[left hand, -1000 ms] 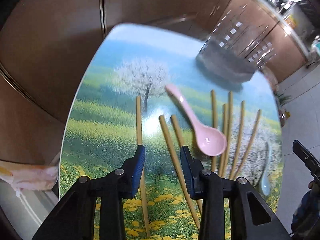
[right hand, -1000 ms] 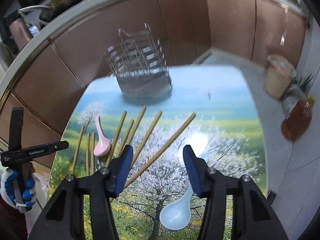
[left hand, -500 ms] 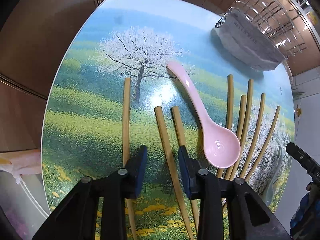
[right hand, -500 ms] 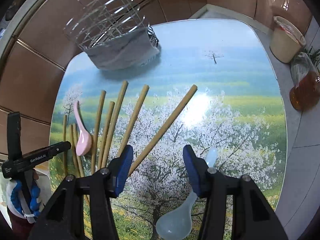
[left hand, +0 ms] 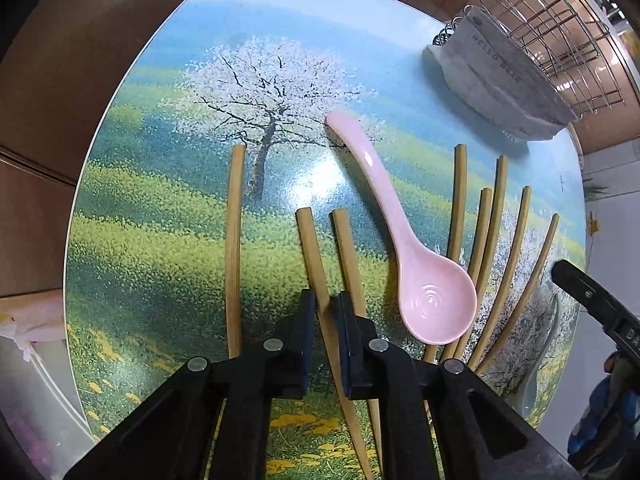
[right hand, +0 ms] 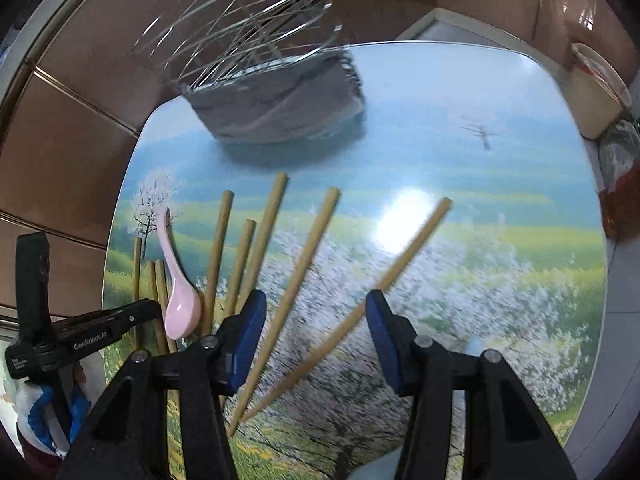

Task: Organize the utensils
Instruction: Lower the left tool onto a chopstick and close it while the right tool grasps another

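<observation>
The pink spoon (left hand: 404, 236) serves as the landmark: it lies on the printed tabletop (left hand: 160, 184) with its long axis running from the handle tip, which points toward the far edge and the wire rack (left hand: 560, 36), down to the bowl on the near side, open face up. To the spoon's left, two bamboo chopsticks lie close together and nearly parallel, long axes running near to far; the left gripper (left hand: 326, 322) has its blue pads drawn in tight around the left one of the pair (left hand: 310, 248), so it looks clamped on that stick, with the other stick (left hand: 346, 248) just outside the right pad. Further left of the spoon a lone chopstick (left hand: 234, 240) lies alone, and beyond it bare tabletop runs out to the curved left edge. To the spoon's right, five chopsticks (left hand: 498, 216) fan outward, their far ends spreading toward the rack; past them a pale blue spoon (left hand: 540, 364) rests near the table's right edge. The rack, wrapped in a grey cloth (left hand: 496, 80), stands at the far right corner, with a wide stretch of open table between it and the spoon's handle. In the right wrist view, the right gripper (right hand: 316, 340) has its jaws wide apart, hovering over two slanted chopsticks (right hand: 304, 264) right of the pink spoon (right hand: 180, 292), gripping nothing.
</observation>
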Available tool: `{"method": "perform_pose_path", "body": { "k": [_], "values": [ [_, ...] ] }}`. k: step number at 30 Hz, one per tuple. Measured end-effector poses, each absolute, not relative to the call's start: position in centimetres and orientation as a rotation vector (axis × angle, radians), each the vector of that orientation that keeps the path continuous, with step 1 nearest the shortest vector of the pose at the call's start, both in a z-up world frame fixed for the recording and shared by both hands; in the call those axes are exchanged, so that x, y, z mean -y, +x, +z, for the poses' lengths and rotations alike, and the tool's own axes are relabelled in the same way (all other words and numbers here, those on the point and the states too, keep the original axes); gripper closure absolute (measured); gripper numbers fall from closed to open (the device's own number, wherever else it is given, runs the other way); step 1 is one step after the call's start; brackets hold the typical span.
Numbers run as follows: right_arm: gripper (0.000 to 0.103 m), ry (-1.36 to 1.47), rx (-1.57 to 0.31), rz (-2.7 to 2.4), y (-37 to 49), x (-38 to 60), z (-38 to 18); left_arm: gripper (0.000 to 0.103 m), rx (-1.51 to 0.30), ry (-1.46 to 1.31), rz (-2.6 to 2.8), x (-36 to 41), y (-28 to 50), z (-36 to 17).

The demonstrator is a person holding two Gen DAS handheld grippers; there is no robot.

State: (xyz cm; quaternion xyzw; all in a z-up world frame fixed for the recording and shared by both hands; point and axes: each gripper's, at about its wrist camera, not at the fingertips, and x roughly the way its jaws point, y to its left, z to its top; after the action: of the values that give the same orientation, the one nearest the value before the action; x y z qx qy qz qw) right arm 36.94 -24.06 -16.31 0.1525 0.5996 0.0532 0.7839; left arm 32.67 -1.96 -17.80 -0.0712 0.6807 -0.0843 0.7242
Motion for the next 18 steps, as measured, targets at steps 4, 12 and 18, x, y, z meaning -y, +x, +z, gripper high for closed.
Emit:
{"method": "perform_pose_path", "body": {
  "k": [4,12,18],
  "values": [
    [0.054,0.286,-1.316,0.088,38.2,22.8,-17.2,0.094,-1.521,-0.188,-0.187,1.1,33.3,-18.2],
    [0.062,0.241,-1.359,0.047,39.7,22.2,-18.7,0.094,-1.539,-0.197,-0.181,0.1,33.9,-18.2],
    [0.067,0.194,-1.383,0.029,40.4,21.6,-18.9,0.094,-1.552,-0.197,-0.179,0.2,34.0,-18.4]
  ]
}}
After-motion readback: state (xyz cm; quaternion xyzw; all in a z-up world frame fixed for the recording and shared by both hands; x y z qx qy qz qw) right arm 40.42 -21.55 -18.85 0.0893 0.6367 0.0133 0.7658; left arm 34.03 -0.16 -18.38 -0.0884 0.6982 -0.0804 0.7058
